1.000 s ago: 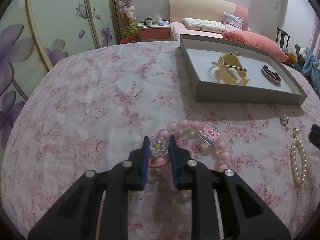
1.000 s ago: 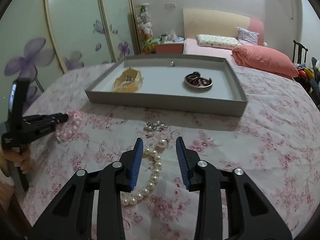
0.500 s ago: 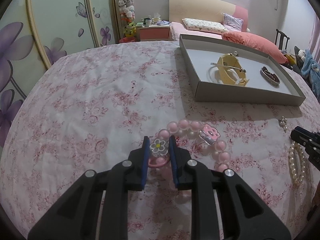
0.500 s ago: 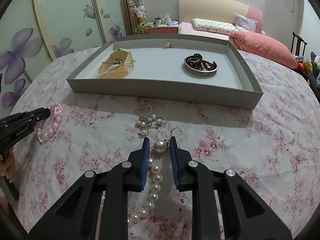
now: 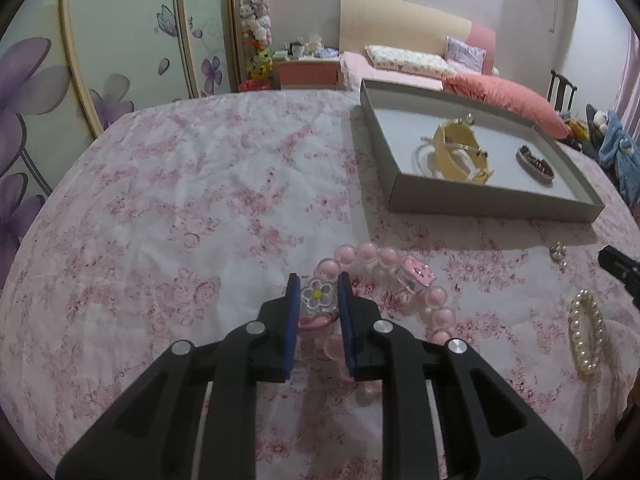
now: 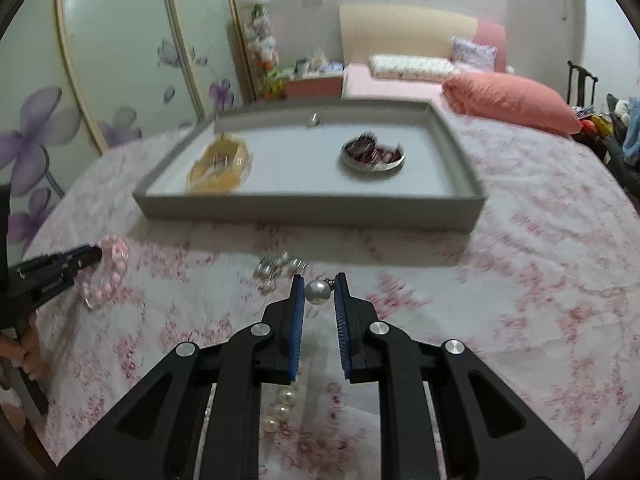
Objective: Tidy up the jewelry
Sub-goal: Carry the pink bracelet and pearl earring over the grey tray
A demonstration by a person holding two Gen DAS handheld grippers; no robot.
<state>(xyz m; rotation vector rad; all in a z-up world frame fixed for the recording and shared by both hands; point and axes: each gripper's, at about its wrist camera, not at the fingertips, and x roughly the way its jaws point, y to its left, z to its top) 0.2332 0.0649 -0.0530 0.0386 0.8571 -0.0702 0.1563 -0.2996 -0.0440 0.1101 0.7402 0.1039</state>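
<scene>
My left gripper [image 5: 317, 294] is shut on the flower charm of a pink bead bracelet [image 5: 400, 272] that rests on the floral bedspread. My right gripper [image 6: 319, 292] is shut on the large end pearl of a white pearl strand [image 6: 280, 410], which hangs below the fingers. The pearl strand also shows in the left wrist view [image 5: 586, 332]. A grey tray [image 6: 312, 206] stands beyond, holding a yellow bangle [image 6: 218, 164] and a dark beaded bracelet [image 6: 372, 154]. The pink bracelet [image 6: 106, 276] and left gripper [image 6: 92, 256] show at the left of the right wrist view.
A small cluster of pearl earrings [image 6: 276, 270] lies on the bedspread between my right gripper and the tray. A small ring [image 6: 313, 120] sits at the tray's far wall. Pillows and a nightstand lie behind the tray.
My right gripper closed on the big end pearl of the white strand and has lifted it off the bedspread. The left gripper stayed shut on the pink bracelet.
</scene>
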